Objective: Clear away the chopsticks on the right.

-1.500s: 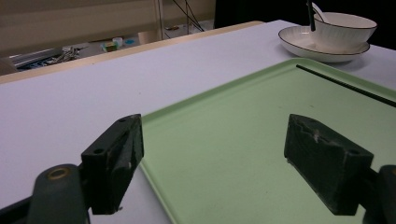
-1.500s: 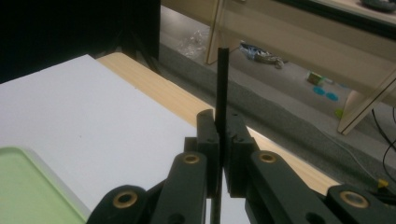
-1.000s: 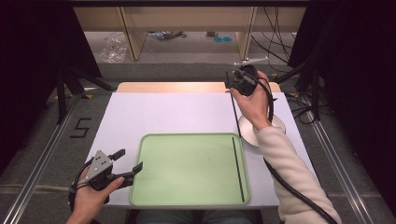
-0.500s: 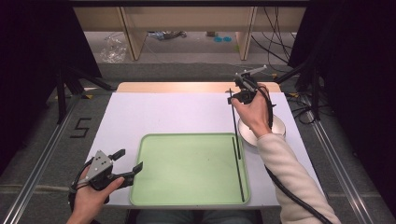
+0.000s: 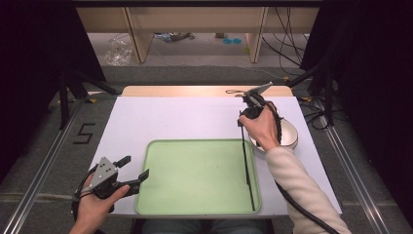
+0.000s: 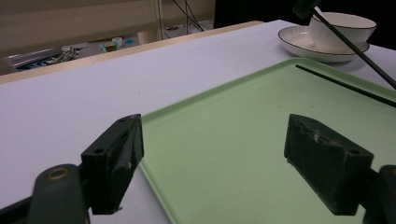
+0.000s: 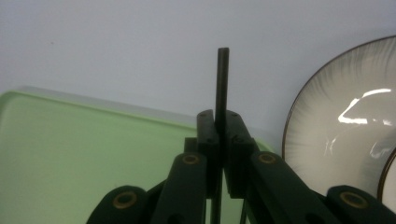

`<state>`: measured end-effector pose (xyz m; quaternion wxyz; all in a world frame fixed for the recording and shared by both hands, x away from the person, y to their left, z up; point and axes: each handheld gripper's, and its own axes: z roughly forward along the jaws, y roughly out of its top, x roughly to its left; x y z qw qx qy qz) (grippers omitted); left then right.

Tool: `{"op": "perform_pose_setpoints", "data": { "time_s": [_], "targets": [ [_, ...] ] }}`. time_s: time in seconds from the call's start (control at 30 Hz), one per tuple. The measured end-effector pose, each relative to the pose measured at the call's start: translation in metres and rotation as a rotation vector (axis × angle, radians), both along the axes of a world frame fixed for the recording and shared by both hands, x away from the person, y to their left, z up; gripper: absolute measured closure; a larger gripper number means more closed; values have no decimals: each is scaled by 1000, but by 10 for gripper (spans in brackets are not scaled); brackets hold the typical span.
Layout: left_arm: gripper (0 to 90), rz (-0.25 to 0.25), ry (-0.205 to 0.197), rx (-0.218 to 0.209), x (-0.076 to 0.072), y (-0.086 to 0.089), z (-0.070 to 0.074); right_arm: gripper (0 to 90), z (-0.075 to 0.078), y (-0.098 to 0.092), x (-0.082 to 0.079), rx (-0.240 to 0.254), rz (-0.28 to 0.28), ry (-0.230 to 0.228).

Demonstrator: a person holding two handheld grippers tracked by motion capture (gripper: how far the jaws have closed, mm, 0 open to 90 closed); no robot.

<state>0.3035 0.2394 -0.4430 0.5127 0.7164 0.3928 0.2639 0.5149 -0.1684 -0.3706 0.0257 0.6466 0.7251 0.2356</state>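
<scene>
Now the right gripper (image 5: pixel 242 120) sits lower than in the earlier frame, its jaws clamped on a black chopstick (image 5: pixel 247 168) whose far end has come down onto the green tray (image 5: pixel 195 175). The left gripper (image 5: pixel 135 170) has stayed put, jaws wide apart with nothing between them. The right gripper view shows the chopstick (image 7: pixel 222 84) pinched between the pads, a plate (image 7: pixel 336 126) just beside them. The left gripper view shows a bowl (image 6: pixel 343 28) standing on that plate (image 6: pixel 299 39), beyond its right jaw.
</scene>
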Motion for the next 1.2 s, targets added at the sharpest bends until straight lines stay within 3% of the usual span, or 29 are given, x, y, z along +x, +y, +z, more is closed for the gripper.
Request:
{"op": "perform_pose_setpoints", "data": {
  "time_s": [0.13,0.17,0.23,0.3,0.43,0.67,0.97,1.03,1.1,1.13,1.17,1.2],
  "targets": [
    [198,0,-1,1,0,0,0,879,-10,-1,0,-25,5,28],
    [198,0,0,1,0,0,0,879,-13,-1,1,-27,-14,61],
    [198,0,-1,-1,0,0,0,880,-19,-1,1,-36,-18,80],
    [198,-1,1,0,0,0,0,879,-25,-3,1,-45,8,103],
    [198,-3,0,2,0,0,0,879,-34,3,-1,-43,-29,190],
    [198,-3,-1,1,0,0,0,879,-41,6,-1,-38,-45,227],
    [198,-3,1,1,0,-1,0,879,-58,8,-1,-94,-45,262],
    [198,-5,0,2,0,-1,0,879,-61,8,-2,-99,-29,293],
    [198,-3,0,1,0,0,0,879,-64,11,-3,-101,-46,292],
    [198,-3,1,1,0,0,0,878,-67,10,-4,-116,-27,276],
    [198,-3,1,0,0,0,0,878,-67,10,-4,-121,-6,289],
    [198,-5,0,2,0,0,0,878,-67,12,-5,-117,-26,307]
  ]
}}
